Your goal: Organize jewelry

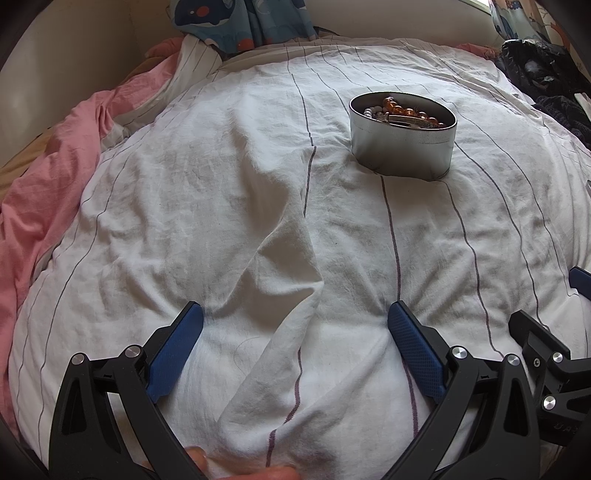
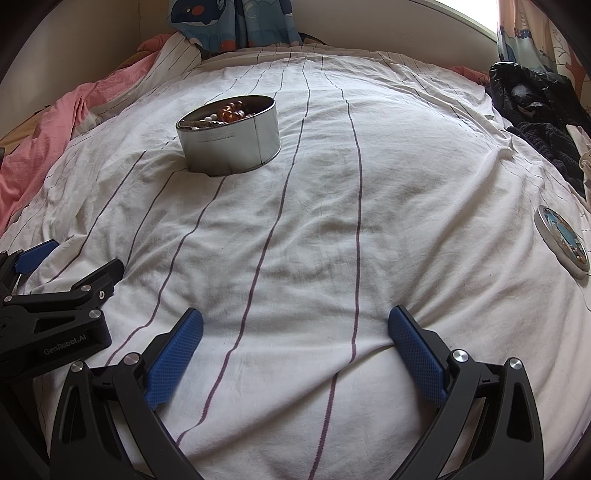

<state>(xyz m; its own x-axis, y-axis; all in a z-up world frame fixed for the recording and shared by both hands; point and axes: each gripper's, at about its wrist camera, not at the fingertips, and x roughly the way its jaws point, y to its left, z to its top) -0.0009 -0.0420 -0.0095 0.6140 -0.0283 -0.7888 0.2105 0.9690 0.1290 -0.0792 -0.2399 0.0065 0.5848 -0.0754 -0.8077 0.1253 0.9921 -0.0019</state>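
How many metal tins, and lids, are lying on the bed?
1 tin, open, jewelry inside, mid-bed ahead of both grippers. 1 lid, flat near the bed's right edge. Others could be hidden beyond view.

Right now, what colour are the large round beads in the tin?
Amber-orange beads in the tin; left wrist view shows them best.

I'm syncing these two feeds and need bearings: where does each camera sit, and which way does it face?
Left wrist: on the left gripper, low over the striped duvet, facing the tin ahead-right; fingertips show at the bottom, the right gripper at the right edge.
Right wrist: on the right gripper, facing the tin ahead-left, its lid far right; the left gripper shows at the left edge.
Shared: tin, duvet, whale curtain.
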